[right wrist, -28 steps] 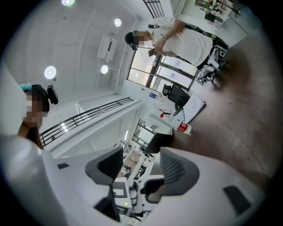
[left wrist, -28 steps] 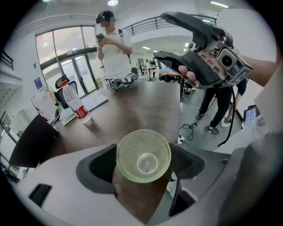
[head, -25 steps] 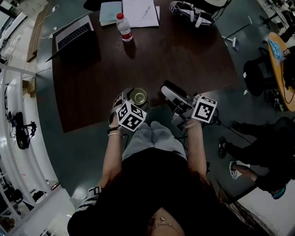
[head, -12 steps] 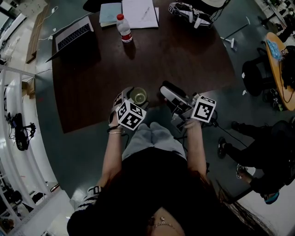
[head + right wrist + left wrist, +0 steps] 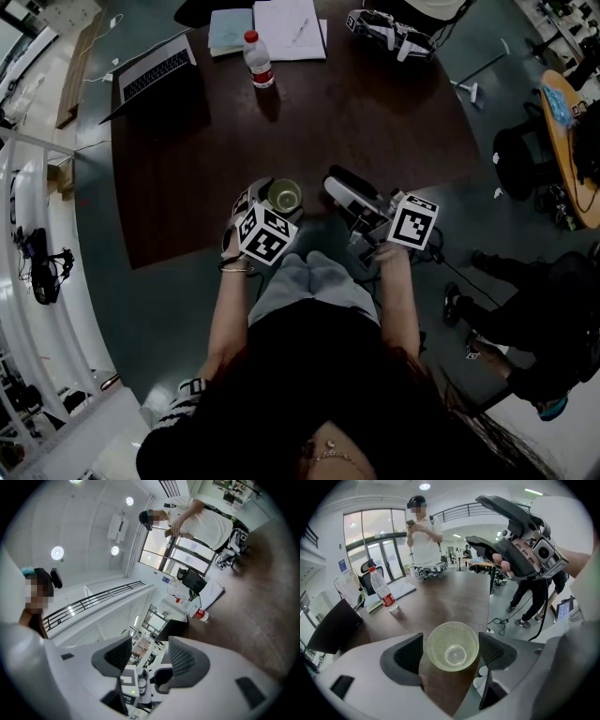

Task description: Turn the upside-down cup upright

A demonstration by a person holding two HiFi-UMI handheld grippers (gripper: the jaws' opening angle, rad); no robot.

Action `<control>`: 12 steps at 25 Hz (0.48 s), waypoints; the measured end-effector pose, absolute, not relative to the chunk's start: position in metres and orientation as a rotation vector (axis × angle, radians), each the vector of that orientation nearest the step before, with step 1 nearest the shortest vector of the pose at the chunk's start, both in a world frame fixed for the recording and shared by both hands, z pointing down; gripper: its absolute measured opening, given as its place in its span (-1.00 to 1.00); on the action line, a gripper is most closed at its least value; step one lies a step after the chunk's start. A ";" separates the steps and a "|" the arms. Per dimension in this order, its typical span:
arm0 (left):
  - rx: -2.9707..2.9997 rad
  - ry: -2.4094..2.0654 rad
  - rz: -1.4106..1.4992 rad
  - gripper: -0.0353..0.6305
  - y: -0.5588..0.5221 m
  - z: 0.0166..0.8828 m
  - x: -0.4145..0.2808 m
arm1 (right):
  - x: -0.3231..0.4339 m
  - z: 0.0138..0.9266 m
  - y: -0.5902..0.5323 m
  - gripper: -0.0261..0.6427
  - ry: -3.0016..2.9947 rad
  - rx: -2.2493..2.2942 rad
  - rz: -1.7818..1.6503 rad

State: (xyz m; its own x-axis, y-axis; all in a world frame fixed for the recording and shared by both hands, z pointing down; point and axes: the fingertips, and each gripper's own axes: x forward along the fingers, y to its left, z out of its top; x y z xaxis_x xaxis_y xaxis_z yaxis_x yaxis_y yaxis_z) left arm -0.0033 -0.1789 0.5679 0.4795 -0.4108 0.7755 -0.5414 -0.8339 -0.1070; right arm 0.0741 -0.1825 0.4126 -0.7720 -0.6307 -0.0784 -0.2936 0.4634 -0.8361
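Note:
A clear, yellowish dimpled cup (image 5: 283,196) stands mouth up on the dark wooden table (image 5: 375,112), close to its near edge. In the left gripper view I look straight down into the cup (image 5: 453,646). My left gripper (image 5: 451,652) has a pad against each side of the rim, so it is shut on the cup. In the head view the left gripper (image 5: 270,199) reaches the cup from the near side. My right gripper (image 5: 343,186) hovers just right of the cup, pointing level. The right gripper (image 5: 150,654) is open with nothing between its pads.
A water bottle (image 5: 260,58), a laptop (image 5: 155,70), papers (image 5: 286,23) and another gripper device (image 5: 389,28) lie along the table's far side. A person (image 5: 424,531) stands beyond the far edge. Someone's legs (image 5: 525,309) are on the floor at the right.

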 end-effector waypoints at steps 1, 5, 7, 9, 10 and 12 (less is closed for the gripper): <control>2.568 -0.834 1.275 0.24 -0.178 0.567 -0.004 | 0.073 0.412 -0.182 -0.16 2.341 -0.776 -1.223; 2.573 -0.851 1.234 0.24 -0.178 0.560 -0.007 | 0.071 0.407 -0.179 -0.16 2.335 -0.765 -1.209; 2.580 -0.858 1.226 0.24 -0.176 0.556 -0.008 | 0.070 0.404 -0.177 -0.16 2.334 -0.760 -1.199; 2.588 -0.880 1.205 0.24 -0.175 0.550 -0.011 | 0.069 0.401 -0.175 -0.16 2.334 -0.754 -1.189; 2.593 -0.901 1.182 0.24 -0.176 0.545 -0.013 | 0.068 0.400 -0.174 -0.16 2.336 -0.753 -1.183; 2.602 -0.963 1.093 0.24 -0.179 0.530 -0.019 | 0.065 0.397 -0.173 -0.16 2.353 -0.759 -1.164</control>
